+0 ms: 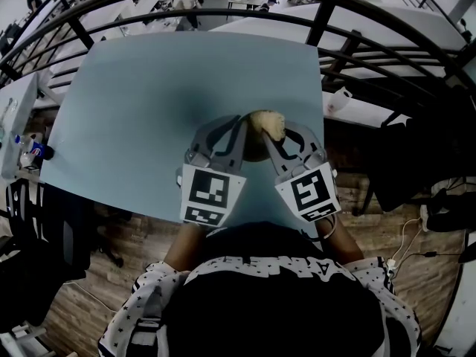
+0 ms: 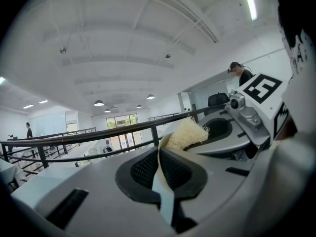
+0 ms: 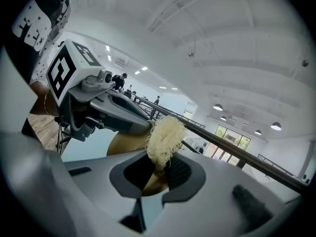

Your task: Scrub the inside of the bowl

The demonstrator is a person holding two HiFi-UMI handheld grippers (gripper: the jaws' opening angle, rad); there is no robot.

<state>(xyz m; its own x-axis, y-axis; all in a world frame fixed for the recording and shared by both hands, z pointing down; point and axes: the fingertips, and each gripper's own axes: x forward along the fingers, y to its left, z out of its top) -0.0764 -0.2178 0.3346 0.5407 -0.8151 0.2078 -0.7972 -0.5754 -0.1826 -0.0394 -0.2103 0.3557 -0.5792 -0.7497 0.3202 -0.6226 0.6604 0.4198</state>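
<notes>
Over the near half of the pale blue table (image 1: 134, 110), close to the person's chest, the left gripper (image 1: 242, 127) and the right gripper (image 1: 272, 137) meet tip to tip around the bowl (image 1: 255, 149), which shows from the head view only as a dark patch between them. From the right gripper view the bowl (image 3: 123, 143) is tan and sits just behind the jaws, with the left gripper (image 3: 142, 125) reaching onto its edge. The left gripper's jaws (image 2: 160, 154) stand narrow, pinched on a thin pale edge that appears to be the bowl's rim. The right gripper's jaws (image 3: 158, 169) are clamped on a pale, stringy scrubber (image 3: 165, 135), whose tuft stands up above them and touches the bowl. That scrubber (image 1: 269, 122) lies at the bowl's far side. A black railing (image 1: 223, 22) curves beyond the table.
</notes>
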